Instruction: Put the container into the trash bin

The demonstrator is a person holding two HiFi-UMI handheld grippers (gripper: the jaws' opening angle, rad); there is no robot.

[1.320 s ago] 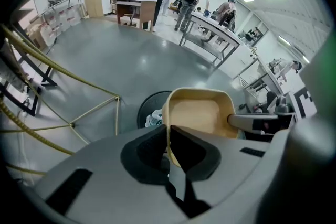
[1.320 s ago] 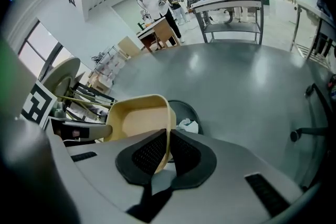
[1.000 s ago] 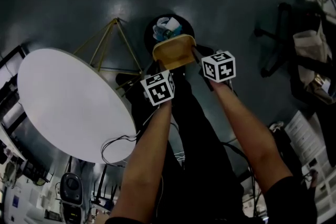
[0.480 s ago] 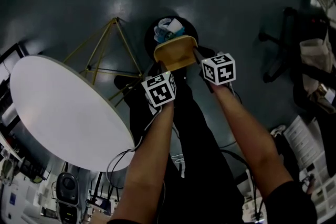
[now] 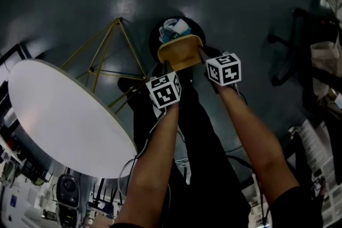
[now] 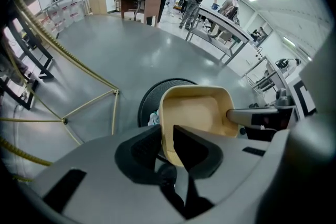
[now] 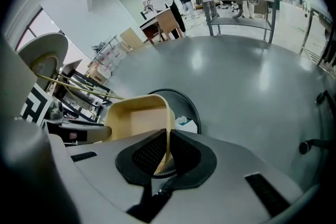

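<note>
Overhead, head view: tan container (image 5: 180, 53) hung above the black trash bin (image 5: 154, 34), which stood on the floor off the white round tabletop's (image 5: 64, 115) far edge. Left gripper view: left gripper (image 6: 167, 131) jaws were opening, with the container wall between them. Right gripper view: right gripper (image 7: 167, 136) was clamped on the opposite wall; crumpled rubbish (image 7: 186, 124) lay in the bin.

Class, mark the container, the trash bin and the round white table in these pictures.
container (image 5: 179, 54), head view, middle of its tan body
trash bin (image 7: 190, 104), right gripper view, its dark mesh rim
round white table (image 5: 64, 115), head view, bare middle of its top
</note>
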